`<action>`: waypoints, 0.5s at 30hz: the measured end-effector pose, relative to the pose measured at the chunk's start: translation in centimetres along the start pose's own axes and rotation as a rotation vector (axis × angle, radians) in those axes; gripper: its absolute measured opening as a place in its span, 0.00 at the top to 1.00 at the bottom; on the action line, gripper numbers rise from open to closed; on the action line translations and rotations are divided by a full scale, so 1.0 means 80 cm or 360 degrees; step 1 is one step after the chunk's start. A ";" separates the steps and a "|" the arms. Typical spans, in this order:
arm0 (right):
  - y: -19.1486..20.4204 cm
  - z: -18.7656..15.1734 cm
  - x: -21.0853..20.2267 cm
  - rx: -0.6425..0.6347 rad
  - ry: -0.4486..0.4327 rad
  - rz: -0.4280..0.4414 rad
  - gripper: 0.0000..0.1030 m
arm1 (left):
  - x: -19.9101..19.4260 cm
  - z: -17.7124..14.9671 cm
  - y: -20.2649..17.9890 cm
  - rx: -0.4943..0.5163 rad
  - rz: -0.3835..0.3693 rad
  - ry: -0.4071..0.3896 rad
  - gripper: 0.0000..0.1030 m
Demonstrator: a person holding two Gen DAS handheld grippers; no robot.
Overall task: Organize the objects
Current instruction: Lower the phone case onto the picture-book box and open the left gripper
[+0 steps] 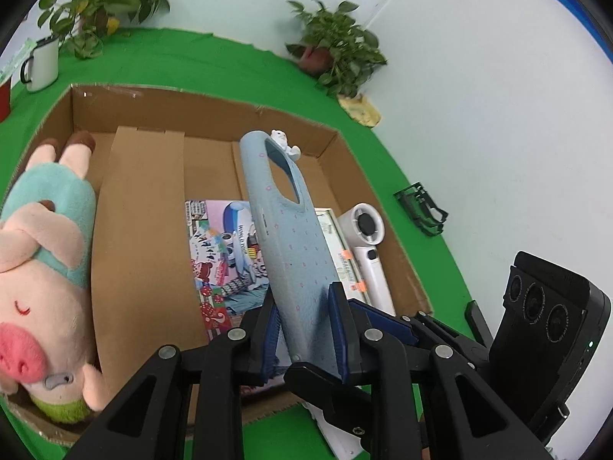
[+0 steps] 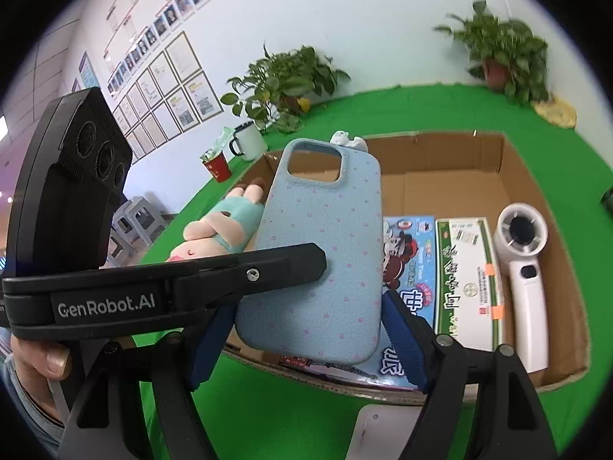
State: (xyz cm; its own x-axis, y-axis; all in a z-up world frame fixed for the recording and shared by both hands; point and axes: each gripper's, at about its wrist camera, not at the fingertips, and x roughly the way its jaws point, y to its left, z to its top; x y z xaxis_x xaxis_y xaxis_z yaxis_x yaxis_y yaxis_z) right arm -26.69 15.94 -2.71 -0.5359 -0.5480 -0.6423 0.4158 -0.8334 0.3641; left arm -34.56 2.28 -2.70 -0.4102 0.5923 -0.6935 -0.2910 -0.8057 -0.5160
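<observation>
The left gripper (image 1: 304,339) pinches one blue phone case (image 1: 285,226) above the box (image 1: 214,107). The right gripper (image 2: 306,339) has its jaws wide apart around the case. Inside: one pig toy (image 1: 42,268) at 9 o'clock, one picture book (image 1: 226,260), one green-edged packet (image 2: 469,283), one white fan (image 2: 523,264) at 3 o'clock. Two plants sit behind.

The left wrist view looks down close along its tool (image 1: 306,329) into the cardboard box (image 1: 367,176) toward 12 o'clock. The right wrist view faces the same box (image 2: 536,199) from slightly farther back, with the left tool (image 2: 283,264) crossing at 9 o'clock. Both views share the phone case (image 1: 291,237) (image 2: 318,253), the box and the green bench (image 1: 214,61) (image 2: 421,107).
</observation>
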 end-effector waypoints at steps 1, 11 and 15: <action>-0.005 0.000 0.007 0.0024 0.0027 0.0007 0.26 | 0.006 -0.002 0.005 -0.0013 0.0003 0.0012 0.79; -0.028 0.001 0.054 0.0119 0.0187 0.0014 0.25 | 0.056 -0.002 0.052 -0.0161 0.0000 0.0129 0.78; -0.031 -0.004 0.064 0.0135 0.0242 0.0048 0.24 | 0.054 -0.005 0.063 -0.0184 0.0003 0.0136 0.78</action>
State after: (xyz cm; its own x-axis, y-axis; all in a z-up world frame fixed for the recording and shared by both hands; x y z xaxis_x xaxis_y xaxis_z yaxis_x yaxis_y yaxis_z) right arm -30.23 15.21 -7.07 -0.4043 -0.5609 -0.7225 0.3628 -0.8235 0.4363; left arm -37.45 0.79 -8.48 -0.3339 0.5933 -0.7325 -0.1869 -0.8033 -0.5655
